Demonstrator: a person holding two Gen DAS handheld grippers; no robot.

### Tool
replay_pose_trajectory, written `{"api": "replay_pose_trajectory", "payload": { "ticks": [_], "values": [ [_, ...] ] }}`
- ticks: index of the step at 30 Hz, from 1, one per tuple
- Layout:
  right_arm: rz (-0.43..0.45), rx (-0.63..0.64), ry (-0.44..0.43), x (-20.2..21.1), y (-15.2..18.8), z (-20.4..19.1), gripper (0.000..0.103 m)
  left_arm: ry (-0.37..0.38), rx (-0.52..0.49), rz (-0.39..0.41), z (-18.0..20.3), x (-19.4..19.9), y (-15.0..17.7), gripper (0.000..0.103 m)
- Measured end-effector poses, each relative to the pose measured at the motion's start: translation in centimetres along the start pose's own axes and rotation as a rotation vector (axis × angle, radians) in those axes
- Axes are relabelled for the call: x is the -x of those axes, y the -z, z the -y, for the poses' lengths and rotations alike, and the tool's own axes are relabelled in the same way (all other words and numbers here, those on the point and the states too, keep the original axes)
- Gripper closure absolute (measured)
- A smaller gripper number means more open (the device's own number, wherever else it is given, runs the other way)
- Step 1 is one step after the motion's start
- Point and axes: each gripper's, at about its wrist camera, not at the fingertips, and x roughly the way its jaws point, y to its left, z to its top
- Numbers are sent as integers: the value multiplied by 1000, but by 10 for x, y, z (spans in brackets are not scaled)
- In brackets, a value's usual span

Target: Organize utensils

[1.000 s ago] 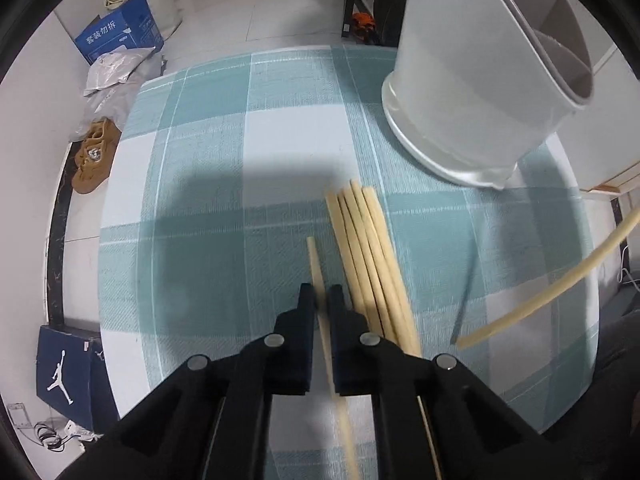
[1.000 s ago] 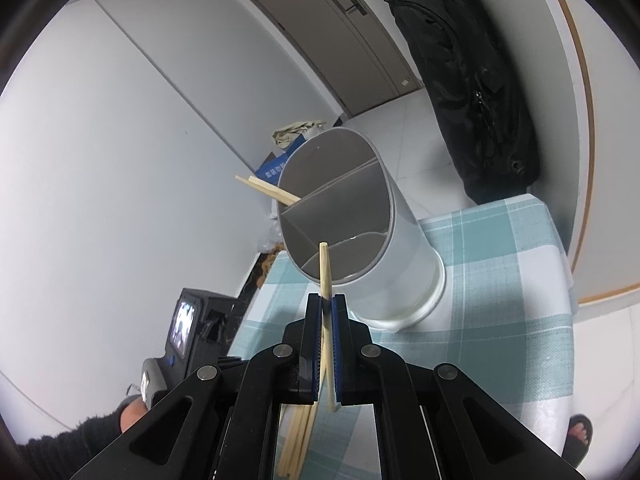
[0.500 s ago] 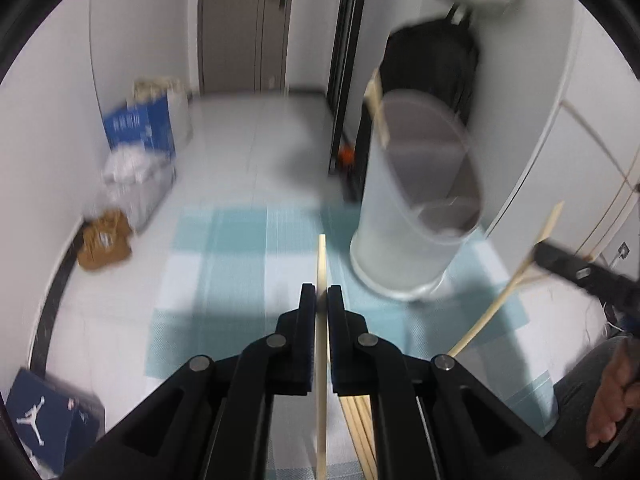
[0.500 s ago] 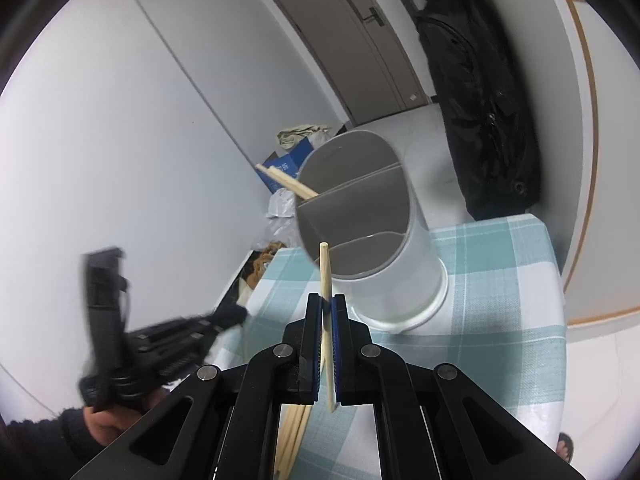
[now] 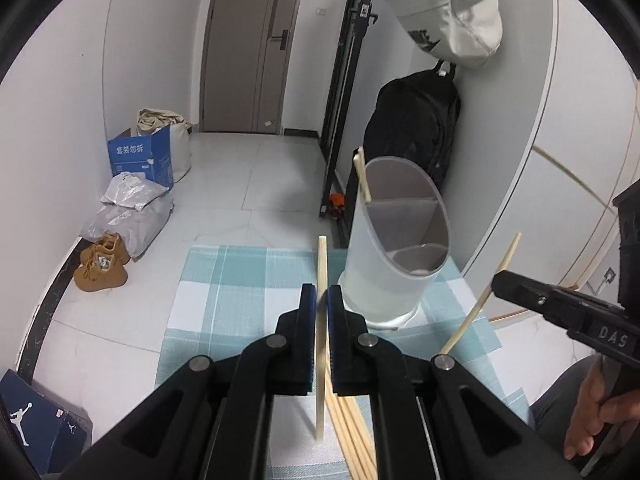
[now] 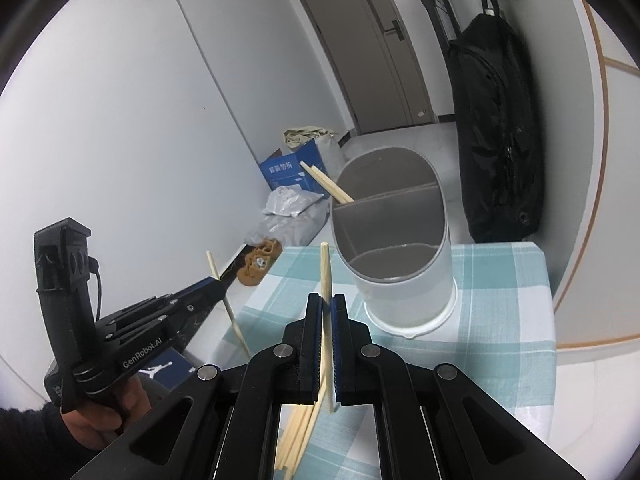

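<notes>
Left wrist view: left tool [image 5: 320,298] pinches one chopstick [image 5: 321,320] upright, its tip at twelve o'clock, the holder [image 5: 394,256] at one o'clock on the checked surface [image 5: 224,280]. At three o'clock, right tool [image 6: 327,304] clamps another chopstick [image 6: 326,280]. Loose chopsticks [image 5: 356,432] lie beneath.

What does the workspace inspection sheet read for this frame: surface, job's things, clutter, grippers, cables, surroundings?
Surface: checked tablecloth over the table.
Job's things: divided utensil holder upright, with chopsticks in its far compartment; loose chopsticks lying on the cloth.
Clutter: nothing seen on the table.
Grippers: left gripper shut on a chopstick; right gripper shut on another chopstick.
Cables: one on the left gripper's body.
Surroundings: door, black backpack, blue box, tan shoes.
</notes>
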Motion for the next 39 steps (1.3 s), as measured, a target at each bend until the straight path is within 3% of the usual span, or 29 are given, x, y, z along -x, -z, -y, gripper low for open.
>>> {"api": "replay_pose_trajectory", "payload": {
  "ticks": [13,20,31,39],
  "values": [
    [34,46,11,5,-27,-7,99,19,-65,38,17,9,-22,102],
    [59,59,13,14,-50,-1,99,27,-45,50,23,21,-45,102],
    [118,65,16,38,-122,6,99,72,-49,104,46,43,-106,102],
    [175,125,29,43,-180,0,99,62,-87,159,57,38,-148,102]
  ]
}}
